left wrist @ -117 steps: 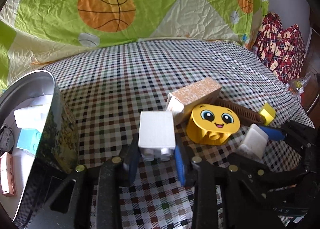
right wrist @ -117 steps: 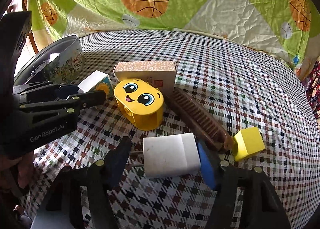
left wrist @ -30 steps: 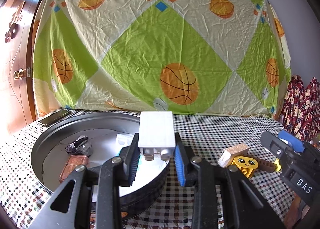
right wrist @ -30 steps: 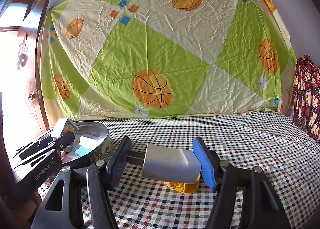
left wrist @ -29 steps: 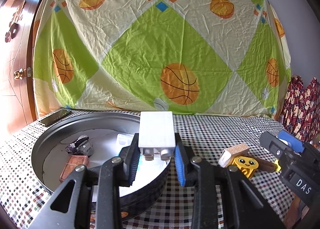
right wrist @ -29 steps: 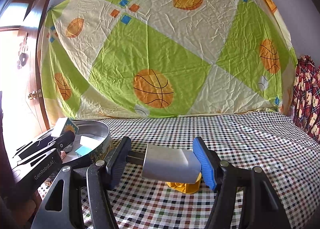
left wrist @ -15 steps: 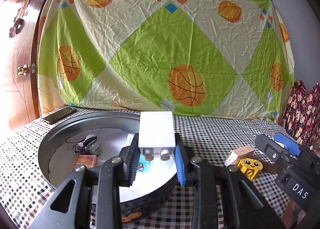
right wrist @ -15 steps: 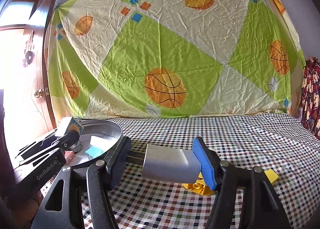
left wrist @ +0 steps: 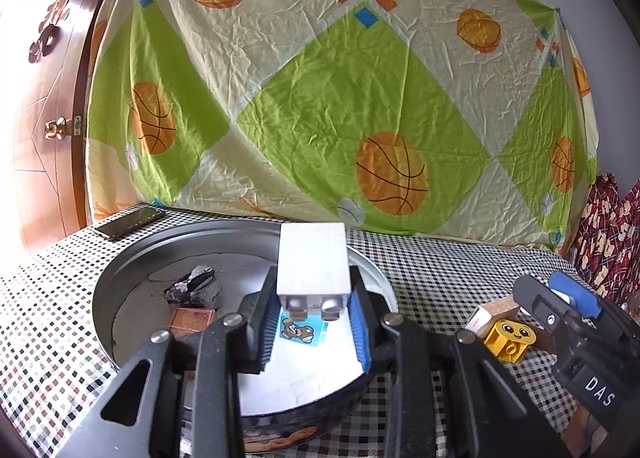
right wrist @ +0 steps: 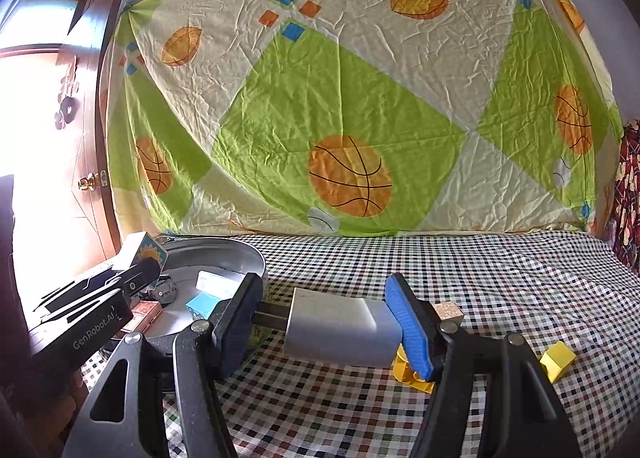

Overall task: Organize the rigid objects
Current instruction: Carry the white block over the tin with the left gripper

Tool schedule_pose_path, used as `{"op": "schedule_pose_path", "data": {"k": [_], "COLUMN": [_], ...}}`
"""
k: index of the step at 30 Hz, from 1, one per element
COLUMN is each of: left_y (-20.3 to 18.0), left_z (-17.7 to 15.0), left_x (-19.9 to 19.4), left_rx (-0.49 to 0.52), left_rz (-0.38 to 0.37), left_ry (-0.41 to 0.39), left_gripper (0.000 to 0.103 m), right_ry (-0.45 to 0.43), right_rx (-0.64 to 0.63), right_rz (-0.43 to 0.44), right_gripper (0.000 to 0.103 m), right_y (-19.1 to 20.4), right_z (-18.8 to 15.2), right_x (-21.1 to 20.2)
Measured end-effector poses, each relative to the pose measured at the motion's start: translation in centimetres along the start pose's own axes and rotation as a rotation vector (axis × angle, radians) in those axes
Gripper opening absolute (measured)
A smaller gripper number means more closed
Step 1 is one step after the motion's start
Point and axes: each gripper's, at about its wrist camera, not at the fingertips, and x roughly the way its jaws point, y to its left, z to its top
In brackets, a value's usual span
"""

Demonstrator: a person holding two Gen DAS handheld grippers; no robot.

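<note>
Two claws are up off the checkered desk (right wrist: 500, 278), and we see each one clamped on a piece. Our left claw (left wrist: 313, 300) grips a white toy building block (left wrist: 313, 263) by its sides, stud end toward the camera, held above the round silver metal tin (left wrist: 120, 270). From the right wrist view a sun picture shows on one face of that block (right wrist: 147, 253).

Our right claw (right wrist: 325, 322) holds a white plug-in charger (right wrist: 340, 332) sideways between its blue pads, prongs pointing at the left pad, in the air just beside the tin's rim (right wrist: 248, 254).

Inside the tin we see a dark crumpled lump (left wrist: 194, 288), a small reddish-brown box (left wrist: 191, 318), and a light-blue block with a bear picture (left wrist: 301, 332) lying on a white surface.

On the desk to the right, well apart from the tin, lie a yellow smiling-face block (left wrist: 510, 338), a tan speckled box (left wrist: 498, 308) touching it from behind, and a small yellow cube (right wrist: 558, 364). A dark phone (left wrist: 130, 222) lies at the far left edge of the desk, behind the tin.
</note>
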Motion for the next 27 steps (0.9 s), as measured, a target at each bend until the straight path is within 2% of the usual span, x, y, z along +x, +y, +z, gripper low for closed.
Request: {"op": "schedule_pose_path", "data": {"k": [27], "left_y": [3.4], "left_z": [0.4], "left_x": [-0.5], "left_rx": [-0.048], "left_rz": [0.045], "left_ry": [-0.008], "left_gripper": [0.03], "right_ry": [0.002], "right_rx": [-0.036], "right_rz": [0.066], "right_gripper": [0.066], "right_y": [3.7], "right_z": [0.1], "right_x": [1.4]}}
